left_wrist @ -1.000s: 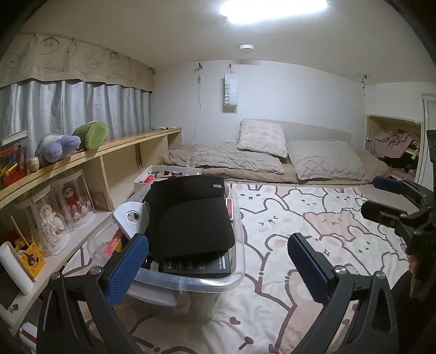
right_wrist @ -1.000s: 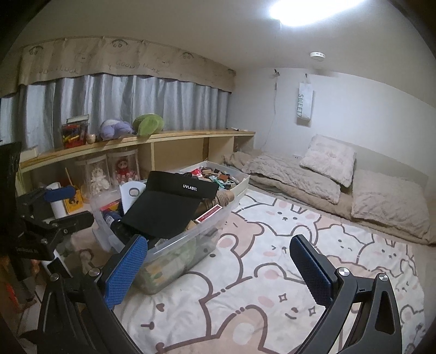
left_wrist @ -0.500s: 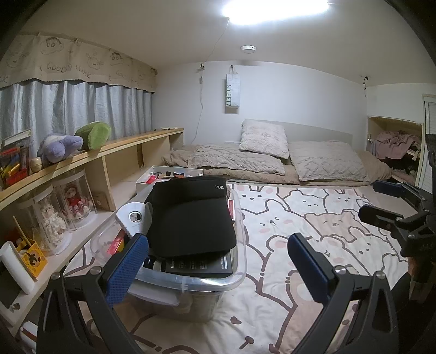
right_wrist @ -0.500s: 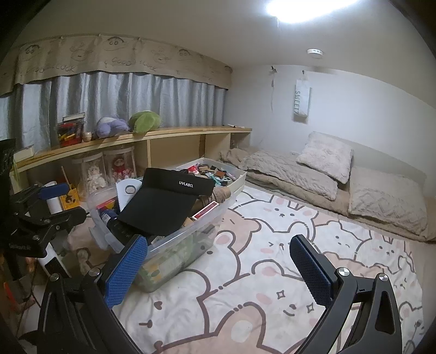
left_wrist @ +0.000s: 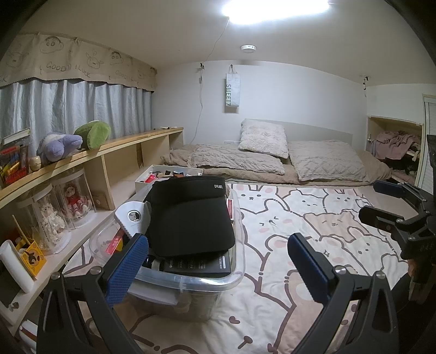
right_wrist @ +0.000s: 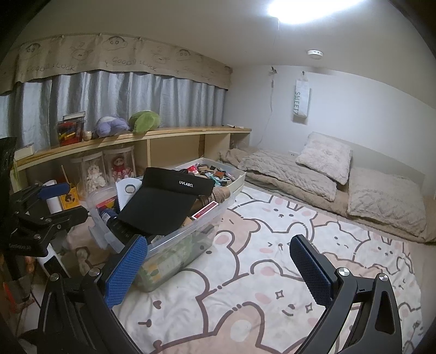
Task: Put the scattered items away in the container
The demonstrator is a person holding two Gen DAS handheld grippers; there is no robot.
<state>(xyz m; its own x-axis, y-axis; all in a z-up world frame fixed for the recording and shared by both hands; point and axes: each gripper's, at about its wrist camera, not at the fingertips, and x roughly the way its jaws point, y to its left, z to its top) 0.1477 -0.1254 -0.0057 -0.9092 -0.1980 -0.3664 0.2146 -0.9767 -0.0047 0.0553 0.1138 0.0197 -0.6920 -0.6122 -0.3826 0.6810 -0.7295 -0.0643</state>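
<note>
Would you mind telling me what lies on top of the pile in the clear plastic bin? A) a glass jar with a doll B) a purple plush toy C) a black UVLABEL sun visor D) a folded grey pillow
C: the black sun visor, its UVLABEL lettering legible on the band, lies across the top of the items heaped in the clear plastic bin; the right wrist view shows the same.

A flat white ceiling light (left_wrist: 275,9) at the top of each frame blew out to pure glare and lit the room evenly, with soft, faint shadows. Fisheye distortion bowed the long pale wooden shelf (right_wrist: 152,134), and black vignetting filled the corners. Focus was sharp throughout.
</note>
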